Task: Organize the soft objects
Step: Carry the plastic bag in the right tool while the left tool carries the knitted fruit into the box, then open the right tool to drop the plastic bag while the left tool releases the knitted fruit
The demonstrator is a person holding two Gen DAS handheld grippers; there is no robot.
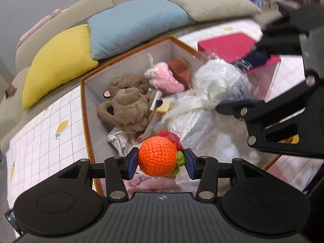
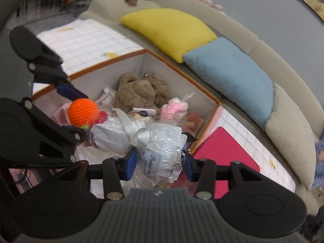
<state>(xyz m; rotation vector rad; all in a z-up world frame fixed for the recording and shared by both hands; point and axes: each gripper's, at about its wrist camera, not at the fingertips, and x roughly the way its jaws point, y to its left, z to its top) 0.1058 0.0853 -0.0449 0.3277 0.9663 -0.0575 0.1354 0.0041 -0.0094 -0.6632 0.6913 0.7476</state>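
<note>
My left gripper (image 1: 160, 163) is shut on an orange crocheted ball (image 1: 157, 156) with a green tip and holds it over the near part of an orange-rimmed fabric box (image 1: 86, 109). The ball also shows in the right wrist view (image 2: 83, 112). My right gripper (image 2: 160, 165) is shut on a white bundle wrapped in clear plastic (image 2: 162, 147) with a white ribbon, held above the box (image 2: 113, 62). The bundle shows in the left wrist view (image 1: 219, 85). In the box lie a brown plush toy (image 1: 127, 103), a pink crocheted toy (image 1: 163, 77) and other soft items.
The box stands on a white gridded cloth (image 1: 44, 133) with lemon prints. A red flat pad (image 2: 224, 154) lies beside the box. Behind are a beige sofa (image 2: 291, 85) with a yellow cushion (image 1: 56, 64), a blue cushion (image 1: 133, 24) and a beige cushion (image 1: 208, 2).
</note>
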